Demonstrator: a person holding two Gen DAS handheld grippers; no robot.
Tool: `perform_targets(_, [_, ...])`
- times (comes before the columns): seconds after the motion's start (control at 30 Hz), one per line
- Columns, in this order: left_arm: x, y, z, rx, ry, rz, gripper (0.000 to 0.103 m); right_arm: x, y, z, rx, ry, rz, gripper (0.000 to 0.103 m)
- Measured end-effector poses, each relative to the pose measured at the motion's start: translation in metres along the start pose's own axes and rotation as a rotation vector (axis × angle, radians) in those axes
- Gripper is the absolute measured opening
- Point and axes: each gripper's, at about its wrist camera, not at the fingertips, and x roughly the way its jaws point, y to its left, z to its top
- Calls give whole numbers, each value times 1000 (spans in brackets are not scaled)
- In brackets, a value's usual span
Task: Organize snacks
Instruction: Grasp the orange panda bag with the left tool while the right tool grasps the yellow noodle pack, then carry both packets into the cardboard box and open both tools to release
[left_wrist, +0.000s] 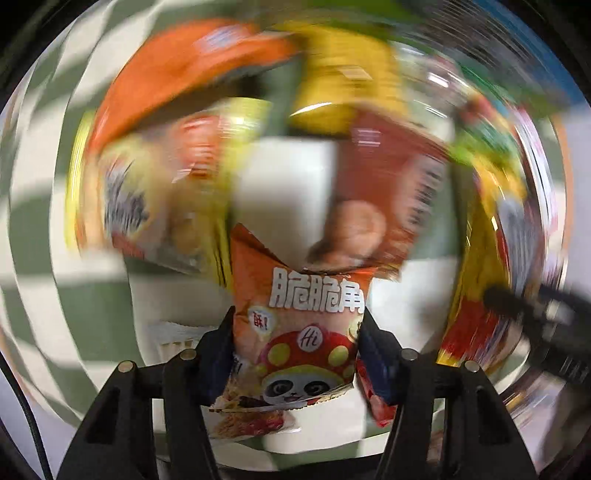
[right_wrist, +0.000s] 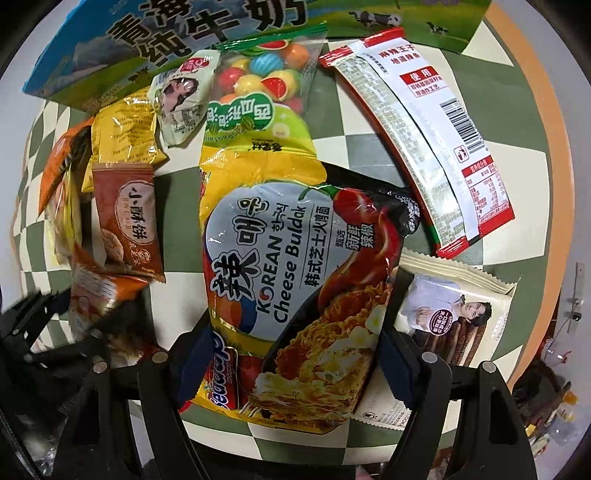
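Left tool (left_wrist: 295, 347) clamped on orange panda snack bag (left_wrist: 299, 317) above checkered tabletop (right_wrist: 354, 122), right tool (right_wrist: 295, 354) gripping yellow Cheese Buldak noodle packet (right_wrist: 280, 266) lying among scattered snacks

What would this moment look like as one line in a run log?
left tongs: gripping orange snack packet | right tongs: clamped on noodle packet | surface: checkered table

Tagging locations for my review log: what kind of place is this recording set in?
Probably a home table: a green-and-white checkered tablecloth strewn with packaged snacks, such as an instant noodle packet, a bag of gumballs and a milk carton box.
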Motion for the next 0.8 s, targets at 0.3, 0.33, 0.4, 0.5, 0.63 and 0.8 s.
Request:
perform_targets(0.3, [13,-3,-3,53,-25,49,57,34,46,12,68,14,-56,88])
perform_targets(0.33, [10,-4,-6,54,-43,51,54,38,46,11,80,14,-66,88])
perform_targets(0.4, [1,-4,-11,53,-82,47,53,45,47,8,102,4,-83,88])
perform_targets(0.5, [-23,7,-18,56,-136,28,52,46,52,0,113,-31,-104,87])
perform_targets(0.63, [-54,9,-28,51,-172,-7,52,24,60,-22,117,-73,-82,74])
perform_targets(0.8, [-94,24,-25,28,-207,-58,52,-8,62,-38,92,-130,2,74])
